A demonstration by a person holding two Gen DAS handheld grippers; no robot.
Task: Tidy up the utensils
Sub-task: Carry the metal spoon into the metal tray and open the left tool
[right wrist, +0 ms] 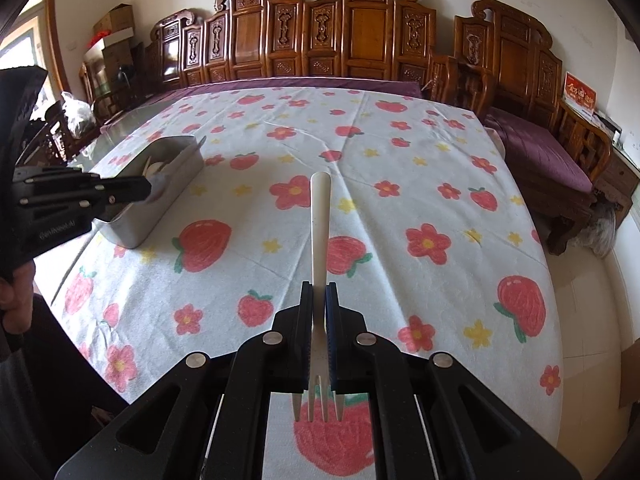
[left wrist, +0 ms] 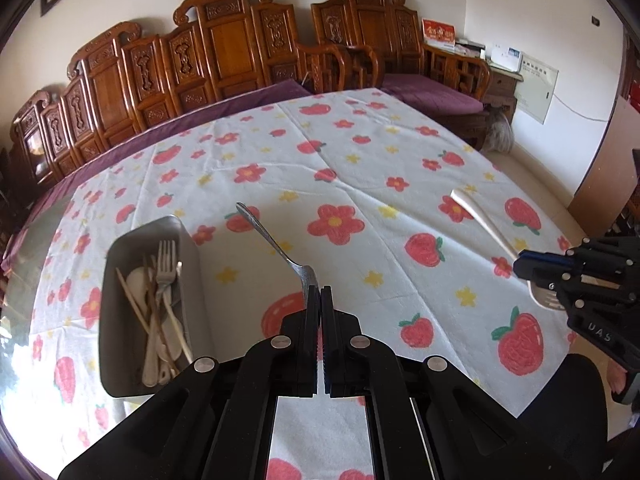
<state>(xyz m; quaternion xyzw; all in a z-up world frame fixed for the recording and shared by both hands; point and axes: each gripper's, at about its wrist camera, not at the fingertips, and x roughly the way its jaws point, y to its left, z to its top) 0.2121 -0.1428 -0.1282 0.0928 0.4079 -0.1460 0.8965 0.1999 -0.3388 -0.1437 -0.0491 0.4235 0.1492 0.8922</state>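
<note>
My left gripper (left wrist: pixel 320 292) is shut on a metal spoon (left wrist: pixel 272 240) by its bowl end, handle pointing up and away, above the table just right of the grey metal box (left wrist: pixel 192 264). The box holds a metal fork (left wrist: pixel 166 260), chopsticks and white utensils. My right gripper (right wrist: pixel 320 292) is shut on a white plastic fork (right wrist: pixel 320 224), handle forward, tines toward the camera. In the left wrist view the right gripper (left wrist: pixel 520 266) and white fork (left wrist: pixel 480 216) are at the right. In the right wrist view the left gripper (right wrist: pixel 148 190) hovers by the box (right wrist: pixel 160 200).
The table carries a white cloth (right wrist: pixel 400 184) printed with strawberries and flowers. Carved wooden benches (right wrist: pixel 340 40) with purple cushions stand behind the table and to the right. The table's near edge lies close below both grippers.
</note>
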